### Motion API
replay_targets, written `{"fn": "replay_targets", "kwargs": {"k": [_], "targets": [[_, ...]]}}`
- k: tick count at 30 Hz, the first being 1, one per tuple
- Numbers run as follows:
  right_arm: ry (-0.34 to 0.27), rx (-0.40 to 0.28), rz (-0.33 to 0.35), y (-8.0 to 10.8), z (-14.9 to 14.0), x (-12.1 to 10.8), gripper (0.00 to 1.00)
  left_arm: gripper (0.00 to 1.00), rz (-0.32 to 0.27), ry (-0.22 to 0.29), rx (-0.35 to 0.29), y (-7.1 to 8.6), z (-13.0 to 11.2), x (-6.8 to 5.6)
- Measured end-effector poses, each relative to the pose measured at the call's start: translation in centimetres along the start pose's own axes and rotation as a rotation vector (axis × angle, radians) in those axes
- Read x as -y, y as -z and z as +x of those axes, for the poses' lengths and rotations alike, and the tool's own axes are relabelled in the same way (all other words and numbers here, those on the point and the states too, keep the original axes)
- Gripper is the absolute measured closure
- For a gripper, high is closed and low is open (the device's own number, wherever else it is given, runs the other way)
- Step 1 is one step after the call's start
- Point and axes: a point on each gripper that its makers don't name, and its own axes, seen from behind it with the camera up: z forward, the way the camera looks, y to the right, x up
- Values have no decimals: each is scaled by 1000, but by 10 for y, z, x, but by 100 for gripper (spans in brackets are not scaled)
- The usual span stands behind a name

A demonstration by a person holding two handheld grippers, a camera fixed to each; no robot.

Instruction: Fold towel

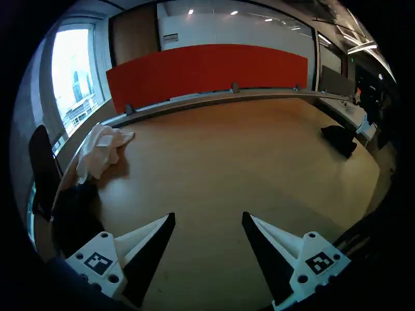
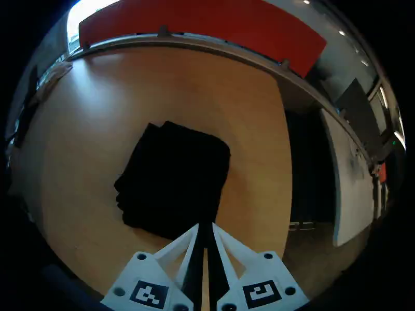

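Note:
A black towel (image 2: 174, 181) lies folded flat on the wooden table (image 2: 104, 129), just ahead of my right gripper (image 2: 205, 230). That gripper's fingers are pressed together, their dark tips meeting the towel's near edge; I cannot tell whether any cloth is pinched between them. In the left gripper view the same black towel (image 1: 340, 139) sits small at the far right of the table (image 1: 233, 155). My left gripper (image 1: 207, 214) hangs open over bare wood, with nothing between its fingers.
A crumpled cream towel (image 1: 104, 150) lies at the table's left edge, also seen as a pale heap (image 2: 54, 75) far left. A dark cloth (image 1: 72, 217) and a black chair (image 1: 44, 171) sit beside it. A red partition (image 1: 207, 72) bounds the far edge. The table's right edge (image 2: 288, 171) drops off near the black towel.

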Motion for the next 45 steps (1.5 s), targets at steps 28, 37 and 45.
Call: {"fn": "replay_targets", "kwargs": {"k": [28,37,45], "targets": [[-49,98,-79,-24,-31,-9,79,4,14,4,18,3,-9,5],[-67,76,-90,-20,-30,-8,25,4,11,6,16,1,-9,4],[-83,59,-87,-17,-28,-3,4,4,9,8,9,0,-6,2]]}}
